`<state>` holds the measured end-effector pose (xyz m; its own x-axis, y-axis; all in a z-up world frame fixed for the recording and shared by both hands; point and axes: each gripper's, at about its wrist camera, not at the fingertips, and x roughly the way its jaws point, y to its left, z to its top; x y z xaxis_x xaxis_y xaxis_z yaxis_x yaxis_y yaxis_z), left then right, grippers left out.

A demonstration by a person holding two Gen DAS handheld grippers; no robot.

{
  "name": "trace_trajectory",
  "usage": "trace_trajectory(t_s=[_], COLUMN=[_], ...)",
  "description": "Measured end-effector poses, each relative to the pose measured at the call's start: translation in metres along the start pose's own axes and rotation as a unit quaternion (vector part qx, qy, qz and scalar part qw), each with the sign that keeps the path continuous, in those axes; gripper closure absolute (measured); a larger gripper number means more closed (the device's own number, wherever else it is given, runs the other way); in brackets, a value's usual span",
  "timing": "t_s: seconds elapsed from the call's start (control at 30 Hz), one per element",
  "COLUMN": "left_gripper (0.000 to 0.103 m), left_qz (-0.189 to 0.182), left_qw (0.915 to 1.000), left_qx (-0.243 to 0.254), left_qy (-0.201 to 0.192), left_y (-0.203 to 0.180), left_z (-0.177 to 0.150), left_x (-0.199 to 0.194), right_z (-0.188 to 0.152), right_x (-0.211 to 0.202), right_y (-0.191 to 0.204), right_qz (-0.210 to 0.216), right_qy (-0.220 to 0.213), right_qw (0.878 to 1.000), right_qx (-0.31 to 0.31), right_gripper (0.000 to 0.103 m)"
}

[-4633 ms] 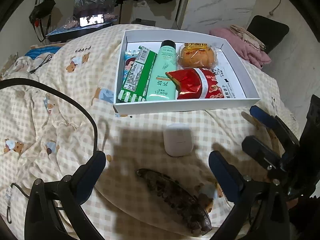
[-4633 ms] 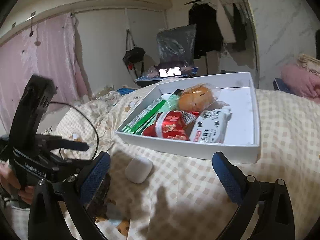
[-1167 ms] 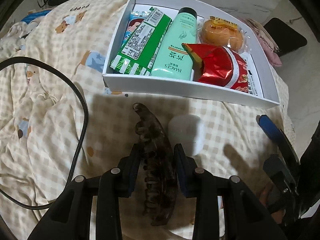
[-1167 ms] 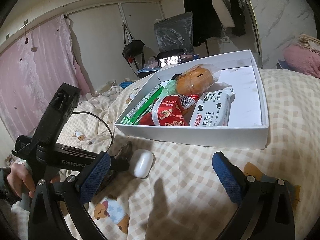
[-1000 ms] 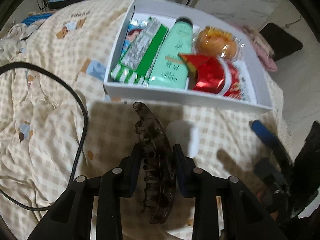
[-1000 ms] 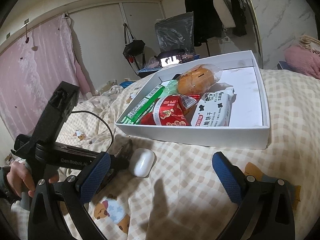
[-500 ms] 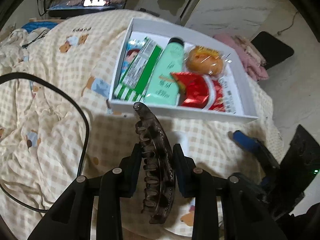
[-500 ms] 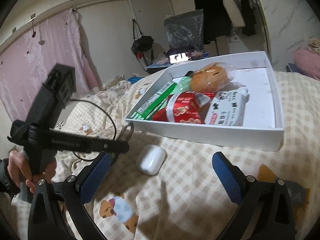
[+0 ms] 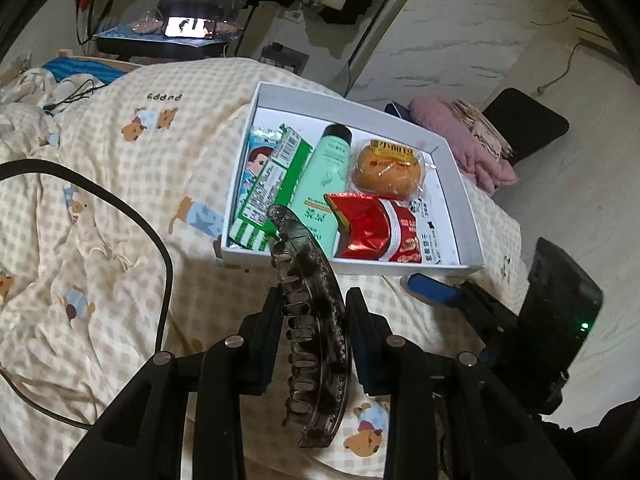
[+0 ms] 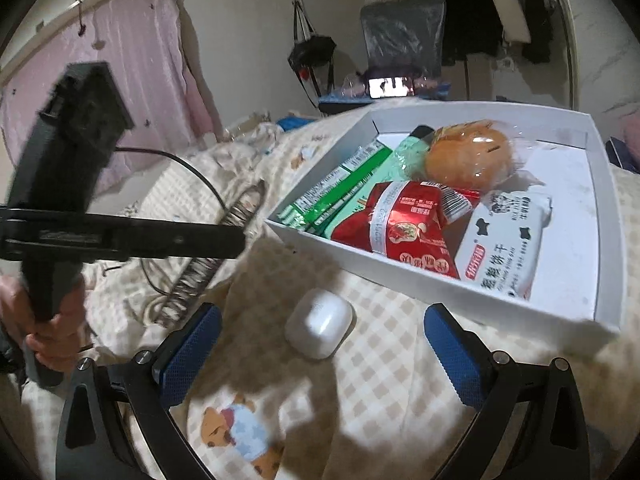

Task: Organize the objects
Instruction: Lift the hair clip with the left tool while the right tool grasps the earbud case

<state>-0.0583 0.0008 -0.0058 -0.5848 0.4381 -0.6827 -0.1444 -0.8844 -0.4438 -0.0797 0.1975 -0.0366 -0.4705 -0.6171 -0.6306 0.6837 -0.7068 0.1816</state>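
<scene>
Left gripper: your left gripper (image 9: 313,320) is clamped on the dark translucent hair claw clip (image 9: 310,320), both pads pressed against its sides, the clip held lengthwise between the fingers.
Hair clip position: it hangs clear of the bedding, its far tip overlapping the near wall of the white box (image 9: 452,160) in your left wrist view; from the right wrist view it shows blurred, left of the box (image 10: 608,240).
Right gripper: your right gripper (image 10: 320,356) stands with jaws wide apart, nothing between the blue pads, above the bedspread.
White case: the small white rounded case (image 10: 320,322) lies on the checked bear-print bedspread (image 10: 384,364), just before the box's near wall and between your right fingers' line of sight.
Box contents: green snack pack (image 9: 270,184), mint-green tube (image 9: 326,184), wrapped orange bun (image 9: 386,170), red foil packet (image 9: 374,230) and a white biscuit pack (image 10: 504,240) lie side by side; bare floor shows at the box's right side.
In the way: the red packet and green pack crowd the near wall where the clip's tip points.
Around: a black cable (image 9: 160,248) loops over the bedspread to your left; pink cloth (image 9: 464,140) lies beyond the box; a lit screen (image 9: 186,26) sits behind the bed.
Your hand: it grips the left handle (image 10: 56,320).
</scene>
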Motion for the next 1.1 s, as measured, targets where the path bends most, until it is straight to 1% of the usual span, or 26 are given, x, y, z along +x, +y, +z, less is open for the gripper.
trace_trajectory(t_s=[0.07, 0.1, 0.2, 0.27, 0.3, 0.37, 0.4, 0.43, 0.5, 0.53, 0.63, 0.73, 0.83, 0.87, 0.9, 0.93, 1.0, 1.1], left_gripper=[0.068, 0.068, 0.068, 0.068, 0.068, 0.068, 0.068, 0.068, 0.068, 0.068, 0.068, 0.068, 0.068, 0.068, 0.068, 0.068, 0.068, 0.068], left_qz=[0.002, 0.004, 0.002, 0.003, 0.003, 0.006, 0.005, 0.005, 0.006, 0.006, 0.005, 0.007, 0.008, 0.008, 0.009, 0.009, 0.008, 0.008], left_qw=[1.0000, 1.0000, 1.0000, 1.0000, 1.0000, 1.0000, 1.0000, 1.0000, 1.0000, 1.0000, 1.0000, 0.9999, 0.9998, 0.9998, 0.9998, 0.9998, 0.9998, 0.9997], left_qx=[-0.001, 0.000, 0.000, 0.001, 0.001, 0.000, 0.000, -0.001, 0.002, 0.004, 0.005, 0.003, -0.001, -0.001, -0.002, -0.002, -0.002, 0.000], left_qy=[-0.004, -0.005, -0.003, -0.002, -0.001, 0.000, -0.001, -0.001, 0.001, 0.002, 0.007, 0.011, 0.015, 0.017, 0.019, 0.020, 0.021, 0.021], left_y=[0.004, 0.004, 0.003, 0.003, 0.003, 0.004, 0.004, 0.004, 0.004, 0.004, 0.003, 0.004, 0.005, 0.005, 0.006, 0.005, 0.005, 0.004], left_z=[0.000, 0.000, 0.000, 0.000, 0.000, 0.000, 0.001, 0.001, 0.000, 0.000, -0.001, -0.001, -0.001, -0.002, -0.002, -0.002, -0.001, -0.002], left_x=[-0.005, -0.005, -0.004, -0.003, -0.004, -0.004, -0.003, -0.003, -0.003, -0.003, -0.001, 0.002, 0.004, 0.004, 0.005, 0.006, 0.007, 0.007], right_z=[0.000, 0.000, -0.002, -0.003, -0.002, 0.000, 0.001, 0.002, 0.003, 0.002, -0.005, -0.008, -0.014, -0.016, -0.017, -0.018, -0.018, -0.014], right_x=[0.004, 0.005, 0.007, 0.007, 0.007, 0.010, 0.013, 0.019, 0.030, 0.036, 0.047, 0.052, 0.060, 0.062, 0.063, 0.063, 0.057, 0.041], right_y=[-0.002, -0.002, -0.001, 0.005, 0.006, 0.013, 0.016, 0.019, 0.021, 0.021, 0.019, 0.022, 0.027, 0.028, 0.030, 0.030, 0.028, 0.016], right_qz=[0.001, 0.003, -0.004, -0.003, -0.003, -0.007, -0.008, -0.015, -0.020, -0.019, -0.038, -0.050, -0.077, -0.086, -0.097, -0.103, -0.100, -0.078], right_qy=[0.004, 0.007, 0.009, 0.009, 0.007, 0.007, 0.010, 0.016, 0.033, 0.044, 0.067, 0.069, 0.076, 0.076, 0.075, 0.073, 0.062, 0.045], right_qw=[1.000, 1.000, 1.000, 1.000, 1.000, 0.999, 0.999, 0.998, 0.998, 0.997, 0.995, 0.994, 0.989, 0.988, 0.986, 0.985, 0.987, 0.993], right_qx=[0.005, 0.006, 0.000, -0.011, -0.018, -0.037, -0.046, -0.053, -0.057, -0.054, -0.059, -0.072, -0.098, -0.106, -0.113, -0.116, -0.108, -0.072], right_gripper=[0.007, 0.013, 0.013, 0.018, 0.023, 0.023, 0.024, 0.030, 0.036, 0.037, 0.037, 0.037, 0.037, 0.039, 0.046, 0.048, 0.048, 0.049])
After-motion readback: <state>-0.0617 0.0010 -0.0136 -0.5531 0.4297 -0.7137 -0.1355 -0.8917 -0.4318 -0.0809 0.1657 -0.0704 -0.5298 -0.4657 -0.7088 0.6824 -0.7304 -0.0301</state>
